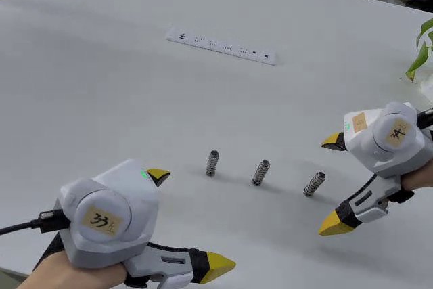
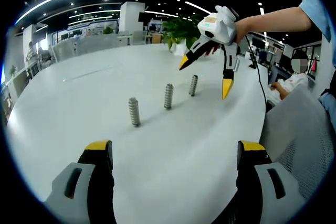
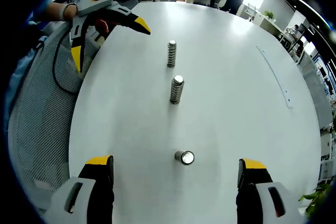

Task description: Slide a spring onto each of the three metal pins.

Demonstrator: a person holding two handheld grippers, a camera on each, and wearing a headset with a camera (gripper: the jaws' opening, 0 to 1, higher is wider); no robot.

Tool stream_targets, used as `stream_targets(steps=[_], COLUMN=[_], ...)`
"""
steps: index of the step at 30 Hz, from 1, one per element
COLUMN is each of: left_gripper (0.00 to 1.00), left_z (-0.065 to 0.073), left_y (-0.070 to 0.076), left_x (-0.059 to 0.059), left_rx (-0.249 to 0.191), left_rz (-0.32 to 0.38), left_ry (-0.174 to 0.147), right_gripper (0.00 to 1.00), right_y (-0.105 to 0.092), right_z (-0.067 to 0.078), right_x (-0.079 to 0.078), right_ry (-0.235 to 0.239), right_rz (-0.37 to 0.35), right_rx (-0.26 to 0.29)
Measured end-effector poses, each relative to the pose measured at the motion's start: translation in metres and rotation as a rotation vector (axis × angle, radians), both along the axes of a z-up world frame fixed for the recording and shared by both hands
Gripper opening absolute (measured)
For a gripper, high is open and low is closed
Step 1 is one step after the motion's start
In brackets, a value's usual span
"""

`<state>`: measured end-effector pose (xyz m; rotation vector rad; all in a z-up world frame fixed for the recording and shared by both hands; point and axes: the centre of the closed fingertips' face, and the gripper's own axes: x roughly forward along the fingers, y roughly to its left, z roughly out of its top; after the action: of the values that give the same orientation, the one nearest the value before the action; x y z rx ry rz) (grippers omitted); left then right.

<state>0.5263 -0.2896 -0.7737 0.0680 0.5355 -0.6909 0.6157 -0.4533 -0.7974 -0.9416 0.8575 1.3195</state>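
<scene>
Three coiled springs stand upright in a row on the white table, each around a metal pin: a left spring, a middle spring and a right spring. My left gripper hovers open and empty at the near left of the row. My right gripper is open just right of the right spring, with nothing between its yellow fingertips. From the right gripper, the nearest spring shows its shiny pin top. From the left gripper, the row of springs runs away toward the right gripper.
A white power strip lies flush in the table behind the springs. Green plant leaves lean in at the far right. A grey mesh chair stands by the near table edge. People stand far off in the room.
</scene>
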Motion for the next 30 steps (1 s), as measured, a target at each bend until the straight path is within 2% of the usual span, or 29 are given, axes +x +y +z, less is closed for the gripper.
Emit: stream_targets(steps=[2,6,9,12,16,24,27,30], left_gripper=[0.99,0.99,0.99,0.99,0.99,0.99,0.99,0.99], left_z=[0.001,0.002,0.003,0.005,0.002,0.000,0.001,0.003], left_y=[0.000,-0.001,-0.002,-0.002,-0.003,-0.006,-0.006,-0.005], left_x=[0.000,0.001,0.001,0.002,-0.001,-0.003,-0.004,-0.002], left_rx=[-0.003,-0.016,-0.028,-0.038,-0.042,-0.035,-0.046,-0.053], left_rz=[0.002,0.006,0.009,0.014,0.012,0.002,0.008,0.023], left_ry=[-0.004,-0.008,-0.007,-0.009,0.011,0.017,0.024,0.018], right_gripper=[0.99,0.99,0.99,0.99,0.99,0.99,0.99,0.99], right_y=[-0.002,-0.003,-0.007,-0.006,-0.010,-0.023,-0.025,-0.022], right_z=[0.001,0.004,0.007,0.015,0.024,0.038,0.041,0.044], right_x=[-0.003,-0.009,-0.015,-0.020,-0.028,-0.051,-0.061,-0.068], right_ry=[0.002,0.020,0.024,0.032,0.046,0.026,0.008,-0.007], right_rz=[-0.025,-0.109,-0.166,-0.239,-0.332,-0.420,-0.441,-0.486], right_rx=[0.020,0.106,0.143,0.227,0.317,0.400,0.422,0.483])
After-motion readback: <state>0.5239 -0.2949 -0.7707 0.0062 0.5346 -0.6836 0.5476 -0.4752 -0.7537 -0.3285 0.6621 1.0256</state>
